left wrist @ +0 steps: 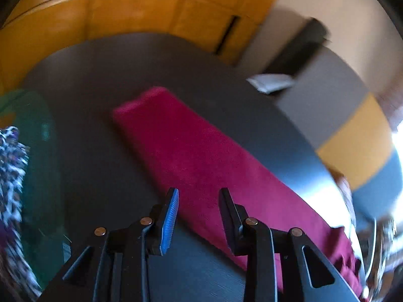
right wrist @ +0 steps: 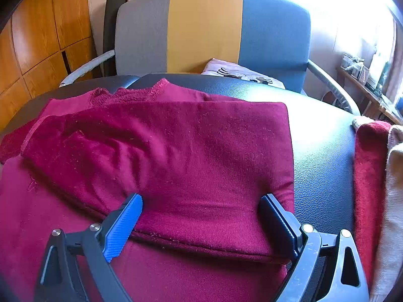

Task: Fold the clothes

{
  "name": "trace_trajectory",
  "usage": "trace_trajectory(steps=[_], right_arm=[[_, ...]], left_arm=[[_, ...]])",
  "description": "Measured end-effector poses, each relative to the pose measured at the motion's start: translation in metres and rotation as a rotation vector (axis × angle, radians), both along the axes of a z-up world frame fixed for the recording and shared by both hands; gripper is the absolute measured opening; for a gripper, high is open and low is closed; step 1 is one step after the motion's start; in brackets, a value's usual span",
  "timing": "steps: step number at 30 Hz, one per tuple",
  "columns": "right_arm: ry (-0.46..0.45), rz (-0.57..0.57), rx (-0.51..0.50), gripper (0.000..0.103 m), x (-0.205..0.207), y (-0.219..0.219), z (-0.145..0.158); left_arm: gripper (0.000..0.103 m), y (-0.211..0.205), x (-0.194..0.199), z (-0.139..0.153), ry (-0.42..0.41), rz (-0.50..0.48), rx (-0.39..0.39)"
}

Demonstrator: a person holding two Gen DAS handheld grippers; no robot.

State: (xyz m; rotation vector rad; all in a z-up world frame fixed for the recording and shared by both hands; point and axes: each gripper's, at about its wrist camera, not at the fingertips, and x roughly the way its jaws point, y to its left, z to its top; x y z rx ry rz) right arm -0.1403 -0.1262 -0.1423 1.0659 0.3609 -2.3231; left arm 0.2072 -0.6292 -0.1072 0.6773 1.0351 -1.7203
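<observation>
A magenta sweater (right wrist: 191,151) lies on a dark leather-like tabletop (right wrist: 325,166), partly folded: one side panel is laid over the body, with a straight folded edge on the right and a hem running across near the bottom of the right wrist view. The ribbed neckline (right wrist: 153,88) sits at the far edge, toward the chair. In the left wrist view, which is blurred, the same sweater (left wrist: 201,156) shows as a long band running across the table (left wrist: 105,80).

The right gripper (right wrist: 201,216) hangs low over the folded panel, its jaws spread wide on either side of the cloth near the hem; the blue pads (right wrist: 123,226) do not pinch anything. The left gripper (left wrist: 199,216) is over the near part of the sweater, its jaws apart with nothing between them.

Behind the table stands a chair (right wrist: 206,27) with grey, yellow and blue back panels, and a pale cushion (right wrist: 239,73) on its seat. A red and cream garment (right wrist: 372,181) lies at the right edge of the table. Wooden cabinets (right wrist: 37,37) line the left wall, and a leopard-print cloth (left wrist: 10,176) shows at the left border
</observation>
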Motion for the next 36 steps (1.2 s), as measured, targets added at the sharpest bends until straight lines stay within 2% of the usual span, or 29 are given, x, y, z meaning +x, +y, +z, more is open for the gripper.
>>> trace_trajectory(steps=[5, 10, 16, 17, 18, 21, 24, 27, 33, 36], right_arm=[[-0.003, -0.001, 0.000, 0.097, 0.000, -0.001, 0.000], [-0.007, -0.001, -0.002, 0.097, -0.001, 0.000, -0.001], [-0.005, -0.001, 0.001, 0.098, -0.001, 0.000, -0.002], [-0.005, -0.001, 0.001, 0.098, -0.001, 0.000, -0.002], [-0.004, 0.000, 0.002, 0.098, -0.001, 0.000, -0.002], [-0.004, 0.001, 0.002, 0.098, -0.002, 0.001, -0.002], [-0.004, 0.001, 0.002, 0.098, -0.002, 0.001, -0.002], [-0.004, 0.002, 0.001, 0.098, -0.003, 0.001, -0.002], [0.000, 0.001, 0.006, 0.098, -0.002, 0.000, -0.001], [0.001, 0.002, 0.006, 0.098, -0.003, 0.001, -0.001]], left_arm=[[0.033, -0.032, 0.011, -0.012, -0.047, 0.055, 0.004], [0.034, -0.039, -0.007, -0.021, -0.097, 0.041, 0.001], [0.040, -0.032, -0.036, -0.022, -0.184, 0.004, -0.074], [0.038, -0.031, -0.039, -0.022, -0.204, -0.006, -0.088], [0.029, -0.029, -0.043, -0.022, -0.211, -0.019, -0.102], [0.010, -0.025, -0.046, -0.020, -0.185, -0.043, -0.099], [0.009, -0.031, -0.039, -0.016, -0.102, -0.025, -0.054], [0.009, -0.024, -0.032, 0.003, 0.013, -0.030, -0.060], [0.009, 0.020, -0.061, 0.053, 0.098, -0.161, -0.160], [0.009, 0.052, -0.090, 0.076, 0.145, -0.263, -0.201]])
